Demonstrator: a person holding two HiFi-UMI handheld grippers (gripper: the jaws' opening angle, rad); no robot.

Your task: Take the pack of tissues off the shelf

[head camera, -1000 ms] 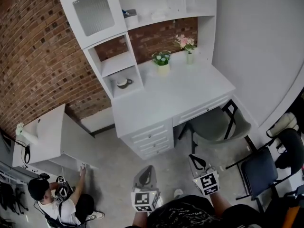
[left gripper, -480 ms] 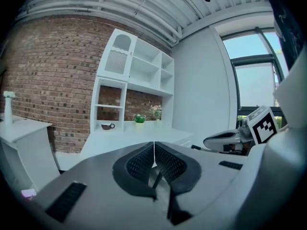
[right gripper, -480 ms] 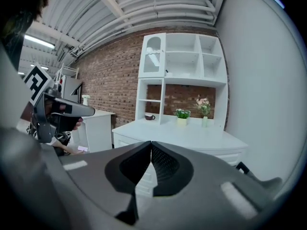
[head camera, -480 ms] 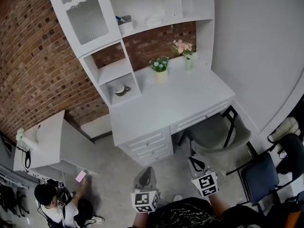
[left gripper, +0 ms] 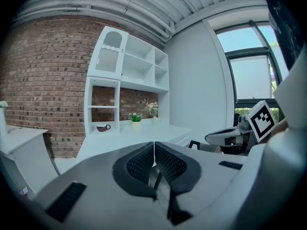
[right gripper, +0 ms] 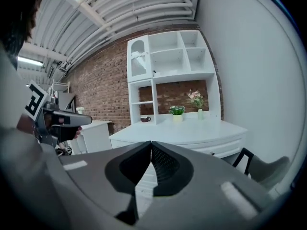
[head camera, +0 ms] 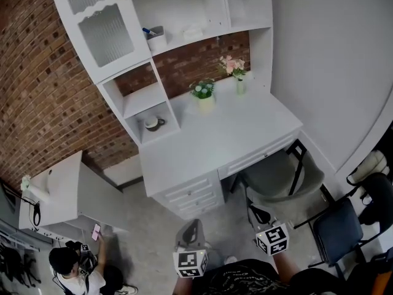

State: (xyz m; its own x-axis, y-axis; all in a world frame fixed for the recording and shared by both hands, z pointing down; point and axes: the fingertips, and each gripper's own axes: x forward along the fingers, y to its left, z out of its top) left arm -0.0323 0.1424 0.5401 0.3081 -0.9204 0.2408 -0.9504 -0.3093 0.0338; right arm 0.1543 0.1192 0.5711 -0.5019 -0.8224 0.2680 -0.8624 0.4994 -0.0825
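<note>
The pack of tissues (head camera: 192, 33) is a small white pack on the upper shelf of the white hutch (head camera: 184, 5), right of a white holder (head camera: 156, 40) with something blue in it. Both grippers hang low over the floor in front of the desk (head camera: 215, 140), far from that shelf. My left gripper (head camera: 192, 225) has its jaws pressed together with nothing between them, as the left gripper view (left gripper: 154, 143) shows. My right gripper (head camera: 257, 213) is likewise shut and holds nothing (right gripper: 151, 143). Both point toward the desk.
On the desk stand a green plant pot (head camera: 204, 95) and a vase of pink flowers (head camera: 234, 70); a mug (head camera: 151, 124) sits in the low cubby. A grey chair (head camera: 284, 176) is tucked at the desk, a black chair (head camera: 335, 225) at right. A person (head camera: 69, 267) crouches by a side table (head camera: 54, 188).
The head view has tilted up, so more of the upper shelves shows and both grippers sit lower in the frame. The crouching person has shifted lower left.
</note>
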